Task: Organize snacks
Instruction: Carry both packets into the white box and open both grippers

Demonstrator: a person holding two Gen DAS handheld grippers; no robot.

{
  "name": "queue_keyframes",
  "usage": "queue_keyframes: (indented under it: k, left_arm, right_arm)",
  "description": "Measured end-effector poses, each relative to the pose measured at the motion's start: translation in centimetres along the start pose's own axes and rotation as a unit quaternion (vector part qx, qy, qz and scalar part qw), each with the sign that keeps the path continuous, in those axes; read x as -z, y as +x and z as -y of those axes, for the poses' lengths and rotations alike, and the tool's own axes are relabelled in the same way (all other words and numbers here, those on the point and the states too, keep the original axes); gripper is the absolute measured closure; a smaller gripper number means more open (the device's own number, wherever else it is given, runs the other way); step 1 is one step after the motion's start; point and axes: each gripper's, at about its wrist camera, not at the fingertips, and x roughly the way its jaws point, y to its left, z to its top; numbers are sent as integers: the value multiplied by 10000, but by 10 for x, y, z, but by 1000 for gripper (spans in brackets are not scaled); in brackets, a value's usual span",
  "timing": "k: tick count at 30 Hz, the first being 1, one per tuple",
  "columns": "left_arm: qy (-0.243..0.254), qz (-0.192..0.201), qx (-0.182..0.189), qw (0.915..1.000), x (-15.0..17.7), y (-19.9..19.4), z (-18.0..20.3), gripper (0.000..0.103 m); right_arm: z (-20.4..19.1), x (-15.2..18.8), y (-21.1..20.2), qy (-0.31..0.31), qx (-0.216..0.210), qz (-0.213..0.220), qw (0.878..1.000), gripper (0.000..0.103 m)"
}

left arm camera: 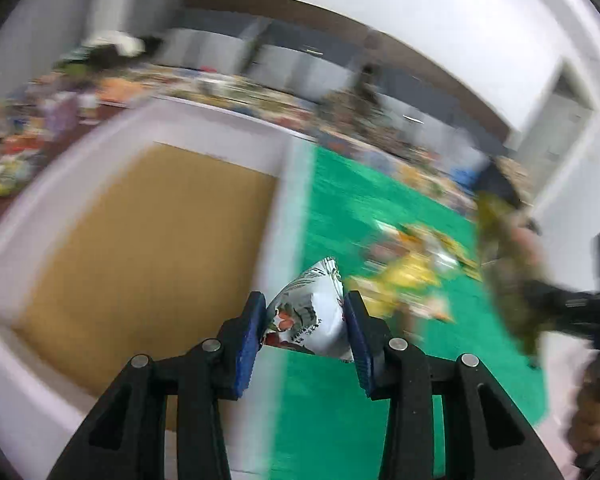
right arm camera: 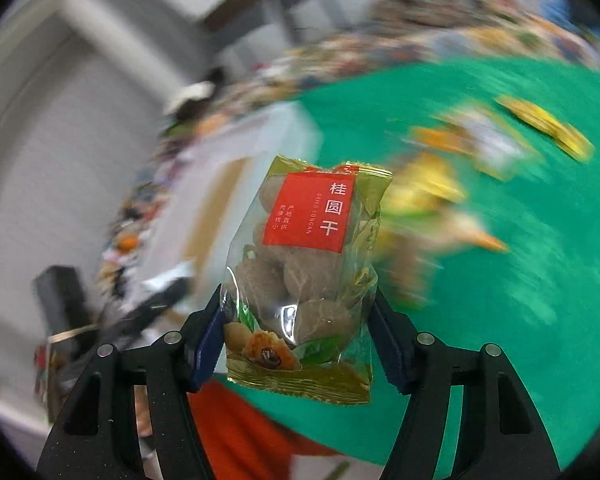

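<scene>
Transfer step: white snack pouch (left arm camera: pixel 308 312) is clamped in left gripper (left arm camera: pixel 305 334), lower centre, beside white tray (left arm camera: pixel 204 120). Dried longan bag (right arm camera: pixel 308 264) is held in right gripper (right arm camera: pixel 298 336), centre frame. Next: release over tray is judged needed.

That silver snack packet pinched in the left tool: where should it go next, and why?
Probably carry it a little to the left and over the white box's rim. The left hand-held gripper is shut on the silver packet, which hangs above the green cloth just beside the white box. The box's brown floor looks bare, so there seems to be room.
</scene>
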Motion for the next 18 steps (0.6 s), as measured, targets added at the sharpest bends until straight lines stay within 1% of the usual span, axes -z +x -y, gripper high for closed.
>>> queue_keyframes:
  k: [1, 2, 5, 6, 7, 9, 11, 14, 17, 18]
  left_arm:
    - [-92, 26, -172, 9998, -5, -2, -16, 63]
    - [-200, 47, -434, 9988, -12, -4, -37, 63]
    - [-318, -17, -1048, 9940, -21, -3, -72, 57]
    - [-389, -74, -1288, 9909, -22, -2, -84, 47]
    - [-483, -119, -1491, 9876, -21, -2, -96, 32]
    - [-630, -73, -1705, 9833, -14, -10, -109, 21]
    - [-738, 1, -1733, 9821, -5, -19, -118, 20]
    - [-892, 14, -1642, 9824, 2, -23, -114, 19]
    - [-825, 29, -1207, 9892, 6, -23, -82, 19]
    - [-720, 18, -969, 9927, 10, -22, -64, 19]
  right_arm:
    - [-31, -11, 14, -224, -185, -82, 9995, 34]
    - [-62, -21, 31, -470, -315, -155, 9983, 34]
    - [-126, -36, 68, -964, -490, -204, 9939, 32]
    - [-150, -42, 86, -1105, -631, -264, 9915, 29]
    - [-162, -45, 98, -1137, -644, -306, 9910, 27]
    - [-177, -47, 116, -1104, -553, -423, 9914, 25]
    - [-183, -50, 115, -1056, -616, -317, 9920, 24]
    - [-175, -52, 90, -1064, -705, 3, 9918, 24]
    - [-146, -46, 67, -1233, -366, 305, 9912, 24]
    - [-125, -38, 58, -1301, -94, 440, 9905, 24]
